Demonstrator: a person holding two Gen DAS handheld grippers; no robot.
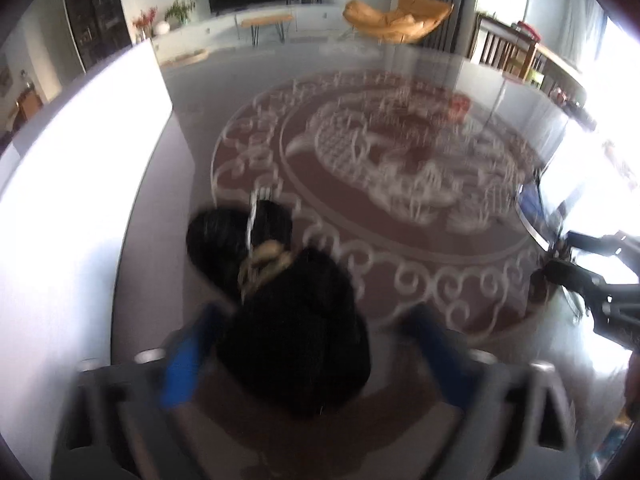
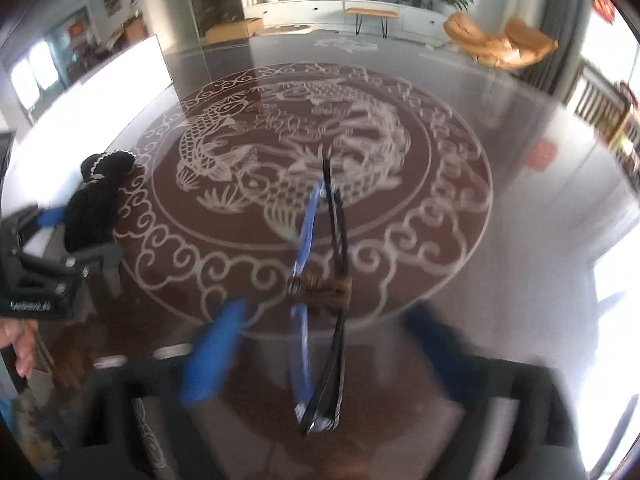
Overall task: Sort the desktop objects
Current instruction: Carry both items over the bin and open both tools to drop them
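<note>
A black fabric bundle with a gold and white trim (image 1: 280, 312) lies on the glass table (image 1: 420, 80) between my left gripper's blue fingers (image 1: 184, 364). My left gripper (image 1: 316, 360) is open around the bundle. The bundle also shows at far left in the right wrist view (image 2: 96, 208), with the left gripper (image 2: 76, 236) beside it. A long blue and black bundle tied with brown cord (image 2: 320, 280) lies between my right gripper's fingers (image 2: 212, 356). My right gripper (image 2: 320, 352) is open around it. Both views are blurred.
The table carries a round brown inlay with white fish patterns (image 2: 312, 184). A white board (image 1: 80, 184) stands along the left edge. My right gripper's body (image 1: 592, 276) shows at the right of the left wrist view. A living room lies beyond.
</note>
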